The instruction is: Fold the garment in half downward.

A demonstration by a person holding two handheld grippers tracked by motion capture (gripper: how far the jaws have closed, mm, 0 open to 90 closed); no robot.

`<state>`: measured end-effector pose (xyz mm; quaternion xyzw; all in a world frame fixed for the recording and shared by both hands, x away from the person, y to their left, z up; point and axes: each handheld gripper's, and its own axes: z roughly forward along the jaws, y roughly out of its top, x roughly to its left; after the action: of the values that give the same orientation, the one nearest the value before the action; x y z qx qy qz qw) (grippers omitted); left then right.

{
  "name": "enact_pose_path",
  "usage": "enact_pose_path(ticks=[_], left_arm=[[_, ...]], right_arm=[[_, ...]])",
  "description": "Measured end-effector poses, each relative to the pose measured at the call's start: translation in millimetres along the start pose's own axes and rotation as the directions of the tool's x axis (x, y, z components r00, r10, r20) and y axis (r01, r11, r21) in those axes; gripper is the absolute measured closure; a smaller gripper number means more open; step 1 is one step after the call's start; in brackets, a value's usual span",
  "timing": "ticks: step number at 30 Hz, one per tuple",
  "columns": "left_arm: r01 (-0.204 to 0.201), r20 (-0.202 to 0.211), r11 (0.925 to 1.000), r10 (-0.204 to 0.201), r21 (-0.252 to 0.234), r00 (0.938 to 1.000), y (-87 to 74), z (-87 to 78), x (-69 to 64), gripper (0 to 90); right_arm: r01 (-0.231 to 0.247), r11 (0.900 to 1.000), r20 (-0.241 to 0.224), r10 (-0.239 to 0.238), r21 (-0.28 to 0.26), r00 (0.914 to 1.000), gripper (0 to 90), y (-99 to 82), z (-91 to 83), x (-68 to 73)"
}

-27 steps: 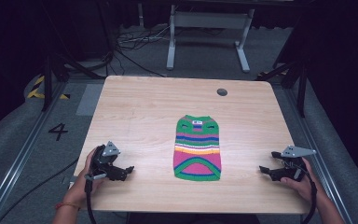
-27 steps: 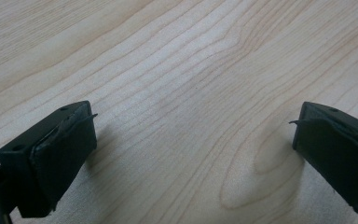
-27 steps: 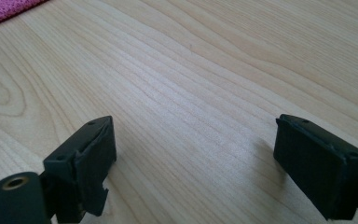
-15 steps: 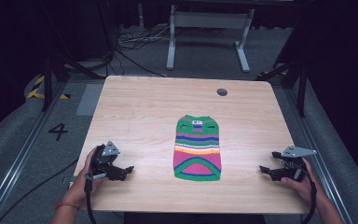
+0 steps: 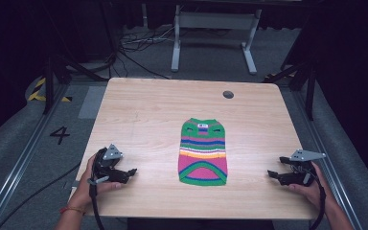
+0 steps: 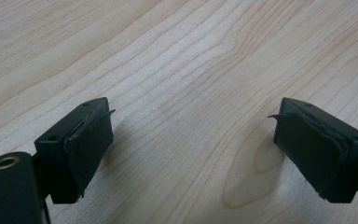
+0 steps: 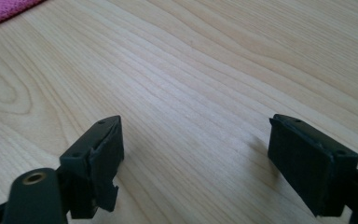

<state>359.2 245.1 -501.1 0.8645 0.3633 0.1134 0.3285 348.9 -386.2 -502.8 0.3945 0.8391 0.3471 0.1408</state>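
A small knitted striped garment (image 5: pixel 203 152), green, pink, blue and yellow, lies flat in the middle of the wooden table (image 5: pixel 148 110), its neck end away from me. Near the front left corner my left gripper (image 5: pixel 130 172) rests low on the table, open, with bare wood between its jaws (image 6: pixel 191 135). At the front right my right gripper (image 5: pixel 272 174) is open too, over bare wood (image 7: pixel 196 140). A pink corner of the garment (image 7: pixel 4 8) shows at the top left of the right gripper view. Each gripper sits well to its side of the garment.
A round cable hole (image 5: pixel 228 94) sits near the table's far right edge. Beyond the table are a white metal stand (image 5: pixel 215 28) and cables on the grey floor (image 5: pixel 139 45). A painted number 4 (image 5: pixel 60 135) marks the floor at left.
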Motion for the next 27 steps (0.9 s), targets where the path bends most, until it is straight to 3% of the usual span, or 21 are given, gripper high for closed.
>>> enact_pose_path(ticks=[6,10,27], left_arm=[[-0.004,0.013,1.0000,0.005,-0.006,0.9999,-0.1,-1.9,2.7,18.9],[0.027,0.023,0.9996,-0.027,-0.012,0.9994,1.6,-2.3,4.2,20.7],[-0.008,-0.004,0.9995,0.008,-0.032,1.0000,13.5,-7.3,5.0,21.9]], right_arm=[[0.018,0.9996,-0.020,-0.019,-0.020,0.9996,23.2,7.9,-0.4,6.7],[0.033,0.9986,-0.017,-0.033,-0.042,0.9993,25.8,12.8,-2.4,9.5],[0.054,0.9946,0.009,-0.054,-0.089,0.9985,29.9,27.2,-6.7,9.6]])
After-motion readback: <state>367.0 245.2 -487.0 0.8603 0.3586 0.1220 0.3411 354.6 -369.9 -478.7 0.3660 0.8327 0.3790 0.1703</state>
